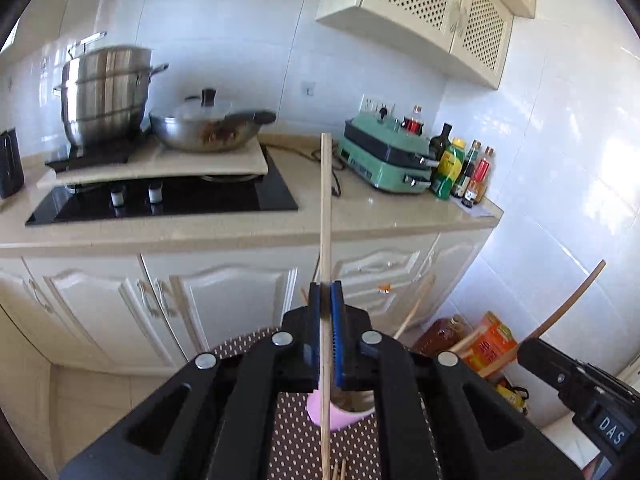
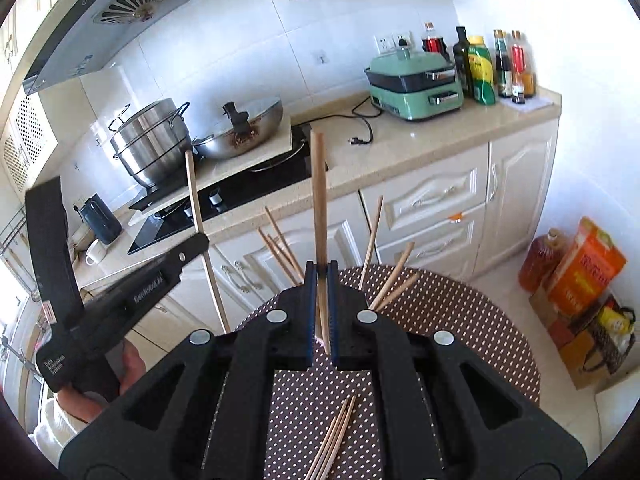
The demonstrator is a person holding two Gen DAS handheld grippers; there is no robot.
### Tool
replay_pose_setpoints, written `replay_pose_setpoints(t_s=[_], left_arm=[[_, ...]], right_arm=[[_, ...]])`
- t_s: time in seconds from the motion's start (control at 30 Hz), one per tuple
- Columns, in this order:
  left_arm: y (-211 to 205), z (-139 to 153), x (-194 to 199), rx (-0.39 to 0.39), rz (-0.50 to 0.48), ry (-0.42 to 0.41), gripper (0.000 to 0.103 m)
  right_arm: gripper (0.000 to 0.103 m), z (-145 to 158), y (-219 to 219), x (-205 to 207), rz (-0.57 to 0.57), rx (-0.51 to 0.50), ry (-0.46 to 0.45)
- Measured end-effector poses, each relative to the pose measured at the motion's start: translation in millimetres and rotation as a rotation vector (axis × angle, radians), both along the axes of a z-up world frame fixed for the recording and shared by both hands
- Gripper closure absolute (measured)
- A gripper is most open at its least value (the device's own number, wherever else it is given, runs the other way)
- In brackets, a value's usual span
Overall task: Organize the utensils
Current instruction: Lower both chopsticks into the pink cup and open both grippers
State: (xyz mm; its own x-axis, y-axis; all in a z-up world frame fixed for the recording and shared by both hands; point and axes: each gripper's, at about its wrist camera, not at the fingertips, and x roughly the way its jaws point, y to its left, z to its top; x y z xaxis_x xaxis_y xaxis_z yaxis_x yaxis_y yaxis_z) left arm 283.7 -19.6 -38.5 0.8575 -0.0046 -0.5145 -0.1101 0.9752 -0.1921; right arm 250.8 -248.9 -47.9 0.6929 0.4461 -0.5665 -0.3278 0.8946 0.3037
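Left wrist view: left hand-held gripper [image 1: 328, 292] pinching chopstick [image 1: 326, 200], upright between pads; right hand-held gripper [image 2: 321, 270] pinching another chopstick [image 2: 319, 200].

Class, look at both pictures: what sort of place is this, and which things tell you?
Most likely a home kitchen: a black hob carrying a steel pot, an extractor hood, and sauce bottles on the counter.

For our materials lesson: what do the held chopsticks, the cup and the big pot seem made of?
Chopsticks: likely bamboo or wood, pale tan, matte.
Cup: pink, smooth; plastic or ceramic, unclear.
Pot: probably stainless steel, silvery and reflective.
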Motion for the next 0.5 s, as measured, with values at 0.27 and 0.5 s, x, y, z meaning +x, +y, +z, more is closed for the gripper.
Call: replay_pose_setpoints(t_s=[0.27,0.5], left_arm=[[-17.0,15.0,24.2,0.021,0.018,-0.114,0.097],[-32.5,-11.9,47.4,0.016,0.0,-0.182,0.097]], right_arm=[[0.098,0.0,0.0,21.8,-0.008,-0.001,0.002],[0.098,-24.6,3.8,42.7,0.0,-0.019,0.032]])
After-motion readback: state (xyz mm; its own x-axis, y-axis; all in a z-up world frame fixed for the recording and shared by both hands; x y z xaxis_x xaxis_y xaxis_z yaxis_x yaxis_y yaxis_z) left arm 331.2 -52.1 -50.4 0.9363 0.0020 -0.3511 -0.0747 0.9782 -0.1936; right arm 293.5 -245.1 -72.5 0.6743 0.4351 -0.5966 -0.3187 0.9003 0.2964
